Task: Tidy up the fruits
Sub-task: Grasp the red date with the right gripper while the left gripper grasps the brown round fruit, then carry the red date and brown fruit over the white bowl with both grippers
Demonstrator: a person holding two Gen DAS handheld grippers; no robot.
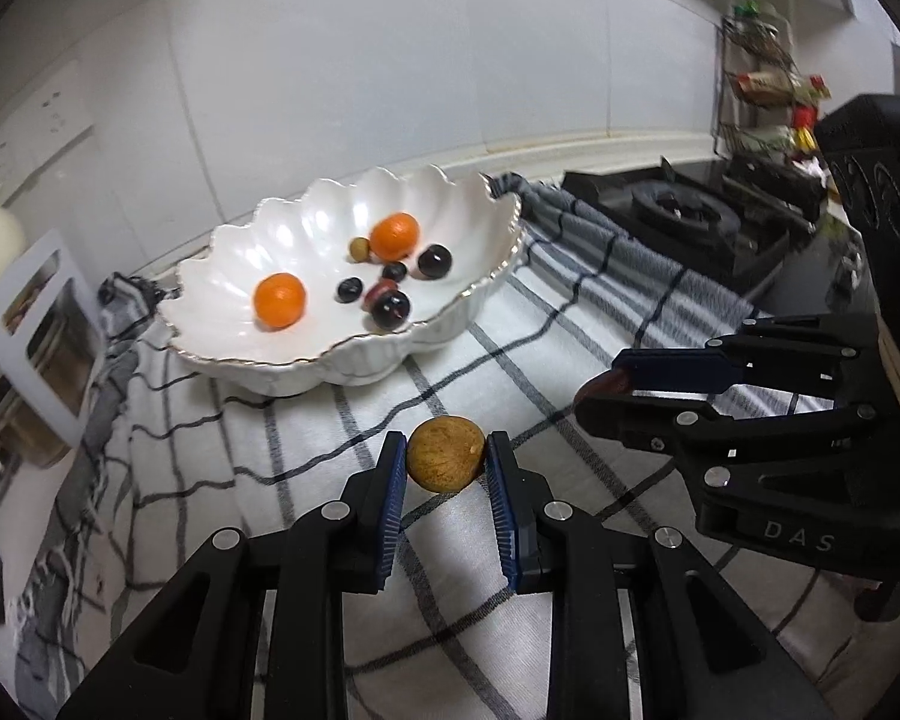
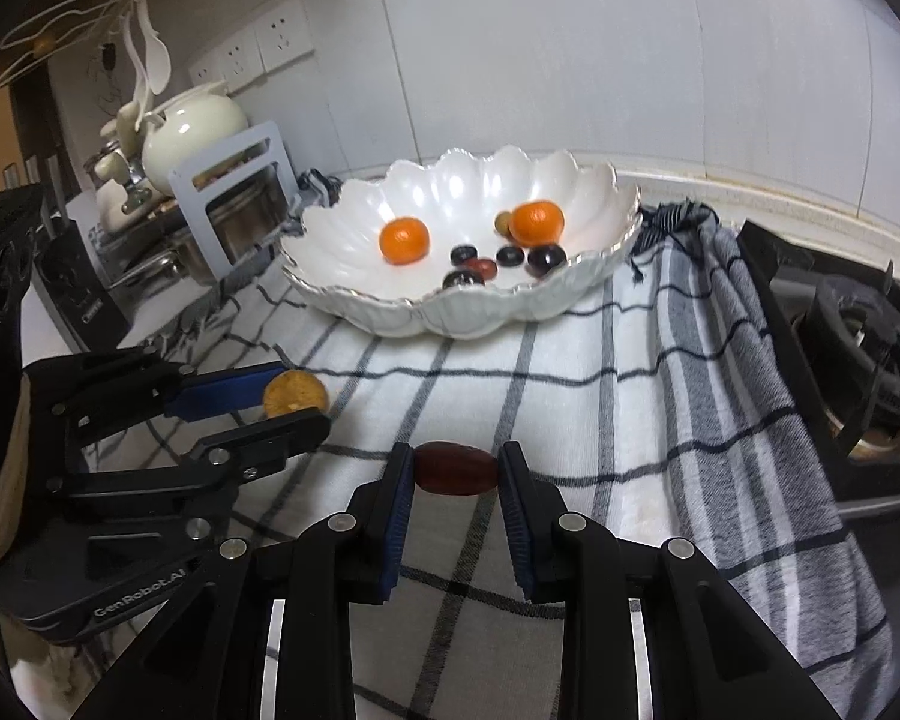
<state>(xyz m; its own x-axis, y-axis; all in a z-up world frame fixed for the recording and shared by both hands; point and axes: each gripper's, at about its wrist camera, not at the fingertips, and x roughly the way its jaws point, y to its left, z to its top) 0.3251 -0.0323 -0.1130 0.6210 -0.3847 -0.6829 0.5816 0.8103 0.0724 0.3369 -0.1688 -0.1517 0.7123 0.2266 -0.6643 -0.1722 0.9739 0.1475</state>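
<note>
Both grippers are carrying fruit toward the scalloped white bowl [image 2: 390,306]. The left gripper [image 1: 446,463] is clamping a round tan-brown fruit [image 1: 445,462], maybe a longan, between its blue pads; the fruit is sitting right at the fingertips. The right gripper [image 2: 455,468] is pinching a dark red oblong fruit [image 2: 455,468], date-like, end to end.

Both fruits are hanging over the checked cloth [image 2: 570,360], short of the bowl's near rim. The bowl is already holding two small oranges [image 2: 404,239], several dark round fruits [image 2: 546,258] and a small greenish one.

Advice for the drop:
- Clear the gold-edged near rim before descending; it is raised and wavy.
- Aim for bare white floor near the bowl's centre, not onto the oranges.
- Release low, since round fruit will probably roll.
- The date grip is on its tips, so tilting is risky; keep the wrist steady.
- Stagger the two arms, since they are close beside each other.
</note>
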